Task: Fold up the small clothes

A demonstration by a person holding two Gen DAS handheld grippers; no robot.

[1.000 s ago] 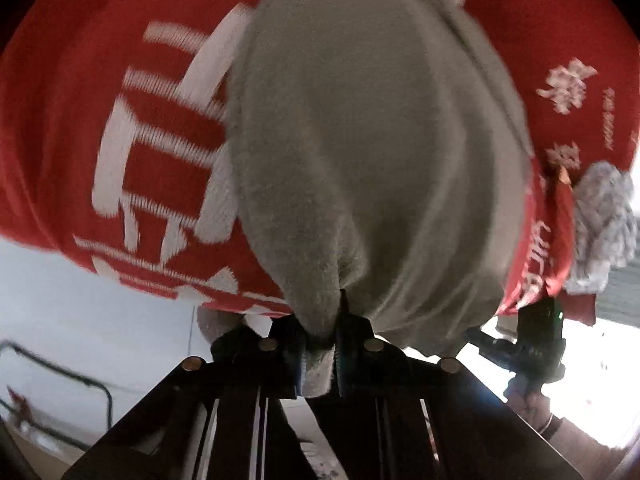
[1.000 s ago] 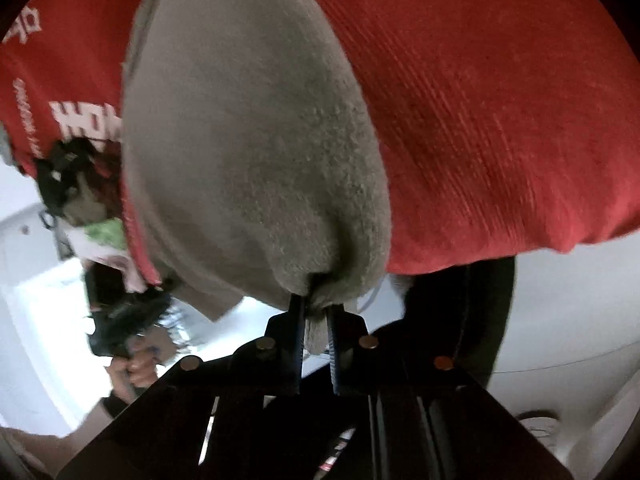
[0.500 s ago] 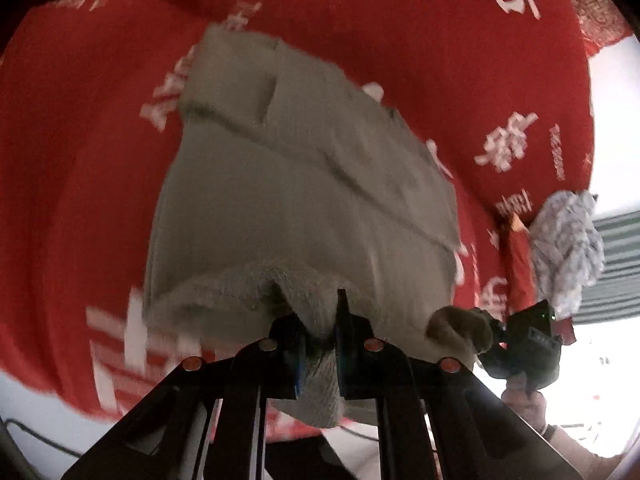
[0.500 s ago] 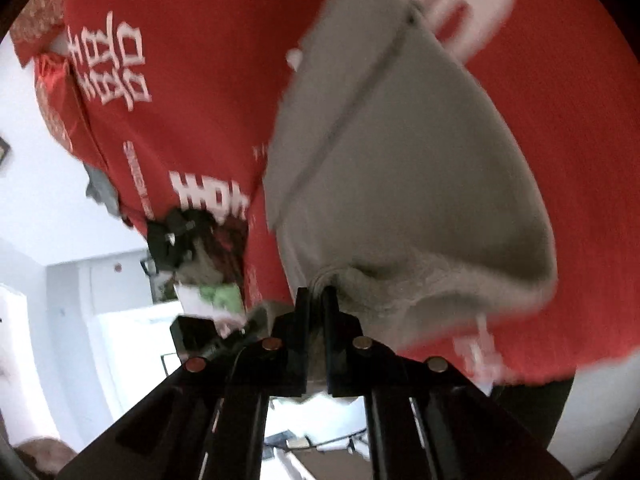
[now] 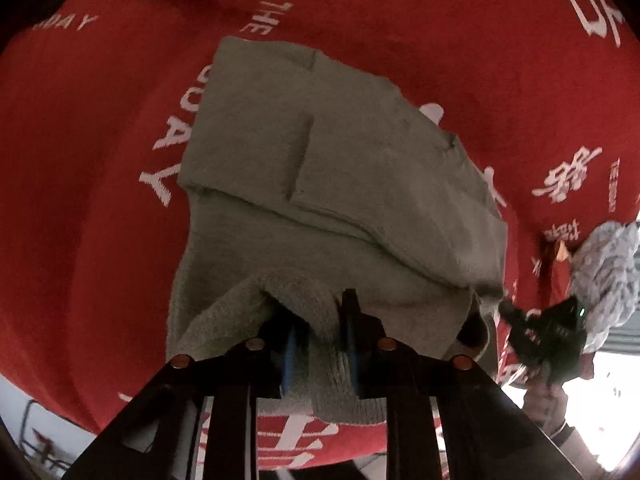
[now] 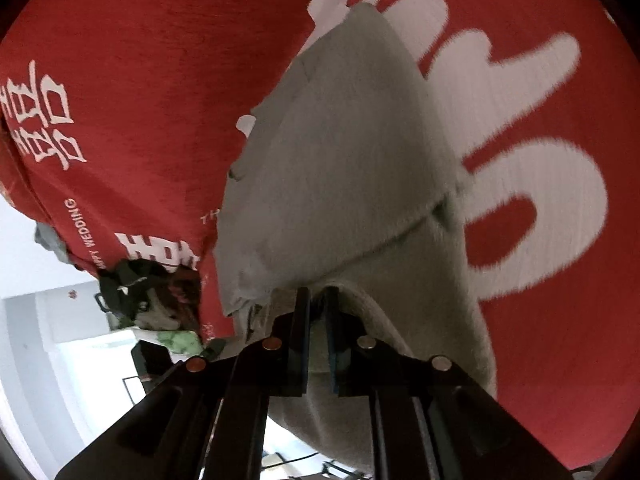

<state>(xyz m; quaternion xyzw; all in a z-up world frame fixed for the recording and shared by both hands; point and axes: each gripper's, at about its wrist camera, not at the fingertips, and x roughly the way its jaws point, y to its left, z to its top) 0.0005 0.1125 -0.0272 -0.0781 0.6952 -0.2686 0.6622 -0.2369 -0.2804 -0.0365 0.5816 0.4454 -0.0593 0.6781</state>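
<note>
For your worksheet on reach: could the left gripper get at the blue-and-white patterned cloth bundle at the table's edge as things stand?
Probably not yet: the left gripper has grey towel between its just-opening jaws, and the bundle lies beyond the right gripper.

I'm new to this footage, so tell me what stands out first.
A grey cloth fills the middle of both views, lying folded over on a bright red tablecloth with big white lettering. Its near edge is bunched between the left gripper, whose jaws have just been opening, and is pinched in the right gripper.
</note>
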